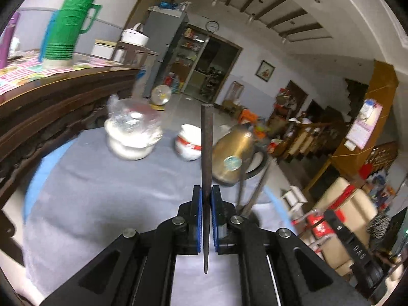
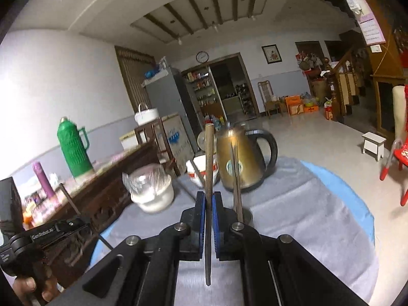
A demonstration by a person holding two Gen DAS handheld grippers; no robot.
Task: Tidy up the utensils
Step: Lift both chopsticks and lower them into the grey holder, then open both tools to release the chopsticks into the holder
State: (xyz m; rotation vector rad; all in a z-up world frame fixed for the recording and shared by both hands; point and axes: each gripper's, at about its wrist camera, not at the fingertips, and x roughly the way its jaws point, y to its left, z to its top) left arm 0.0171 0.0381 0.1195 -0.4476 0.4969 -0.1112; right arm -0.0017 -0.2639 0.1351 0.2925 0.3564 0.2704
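My left gripper (image 1: 206,199) is shut on a dark chopstick (image 1: 206,142) that stands upright between the blue pads, above the grey tablecloth (image 1: 102,186). My right gripper (image 2: 208,204) is shut on a brown chopstick (image 2: 209,158), also upright. Two more chopsticks (image 2: 236,178) stand just right of the right gripper, in front of the kettle; they also show in the left wrist view (image 1: 251,188). The left gripper's body (image 2: 30,242) shows at the left edge of the right wrist view.
A gold kettle (image 1: 233,155) (image 2: 242,158), a white red-banded bowl (image 1: 190,142) (image 2: 201,172) and a white jar under clear plastic (image 1: 132,132) (image 2: 151,191) stand at the table's far side. A wooden sideboard (image 1: 51,97) with a green thermos (image 1: 68,23) is left.
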